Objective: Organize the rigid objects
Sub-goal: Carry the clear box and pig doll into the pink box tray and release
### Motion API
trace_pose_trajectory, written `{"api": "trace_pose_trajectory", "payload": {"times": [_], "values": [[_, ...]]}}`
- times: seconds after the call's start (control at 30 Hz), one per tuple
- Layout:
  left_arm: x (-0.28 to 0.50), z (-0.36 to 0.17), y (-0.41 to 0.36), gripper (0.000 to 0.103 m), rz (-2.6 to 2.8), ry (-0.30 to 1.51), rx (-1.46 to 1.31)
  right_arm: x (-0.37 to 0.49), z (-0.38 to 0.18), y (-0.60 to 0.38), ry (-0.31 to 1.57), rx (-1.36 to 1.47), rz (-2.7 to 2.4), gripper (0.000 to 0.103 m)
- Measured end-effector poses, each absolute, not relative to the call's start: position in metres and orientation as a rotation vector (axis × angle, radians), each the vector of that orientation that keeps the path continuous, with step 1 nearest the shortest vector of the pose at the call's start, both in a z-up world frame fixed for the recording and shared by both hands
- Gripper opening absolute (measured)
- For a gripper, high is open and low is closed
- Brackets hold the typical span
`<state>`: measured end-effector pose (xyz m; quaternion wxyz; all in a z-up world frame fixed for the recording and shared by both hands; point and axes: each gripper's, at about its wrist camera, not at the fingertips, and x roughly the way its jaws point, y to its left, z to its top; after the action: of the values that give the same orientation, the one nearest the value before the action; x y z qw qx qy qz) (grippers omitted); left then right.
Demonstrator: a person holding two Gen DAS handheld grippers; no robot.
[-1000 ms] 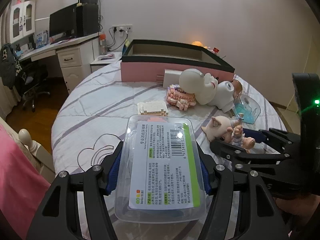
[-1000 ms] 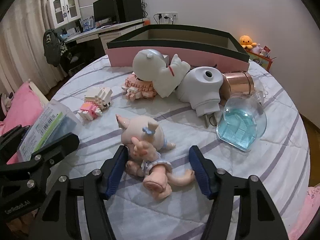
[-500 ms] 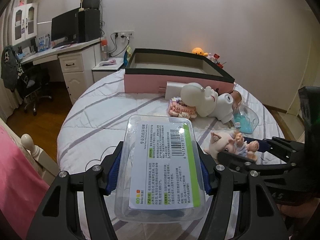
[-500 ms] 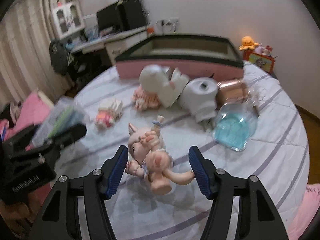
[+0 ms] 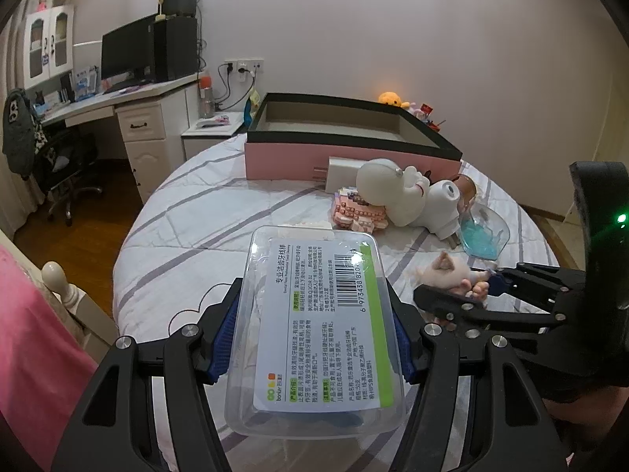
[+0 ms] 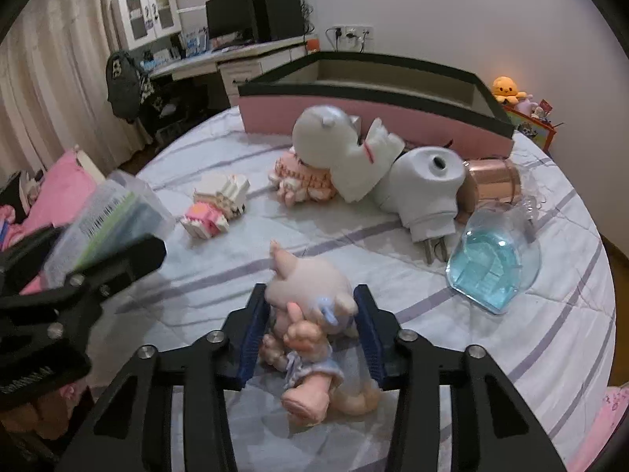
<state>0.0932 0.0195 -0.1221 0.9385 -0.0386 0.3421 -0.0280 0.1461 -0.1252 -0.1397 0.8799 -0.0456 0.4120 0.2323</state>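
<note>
While the left gripper [image 5: 310, 338] clamps a clear floss-pick box [image 5: 314, 326] and the right gripper [image 6: 310, 334] pinches a pig doll [image 6: 310, 314], the pink storage box [image 6: 354, 118] looks empty and several toys remain on the bed [image 6: 236, 259].

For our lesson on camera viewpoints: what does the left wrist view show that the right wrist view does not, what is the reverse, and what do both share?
Only the left wrist view shows the printed label on the clear plastic box clamped in the left gripper. Only the right wrist view shows the small block figure and the right gripper pads against the pig doll. Both show the doll, the pink tray, the white bear figure and the blue-filled clear container.
</note>
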Motion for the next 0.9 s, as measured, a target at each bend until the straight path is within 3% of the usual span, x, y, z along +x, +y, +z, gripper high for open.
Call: {"api": "trace_pose_trajectory", "payload": {"times": [0.57,0.9], "values": [[0.120,-0.072,0.024,0.064,-0.049,0.579,-0.065,0.151,-0.073,-0.151,0.706,0.018,0.511,0.042],[0.202,-0.026,0.022,0.065,-0.051,0.524,-0.042,0.225,-0.016,-0.159,0.615,0.025,0.463,0.042]]}}
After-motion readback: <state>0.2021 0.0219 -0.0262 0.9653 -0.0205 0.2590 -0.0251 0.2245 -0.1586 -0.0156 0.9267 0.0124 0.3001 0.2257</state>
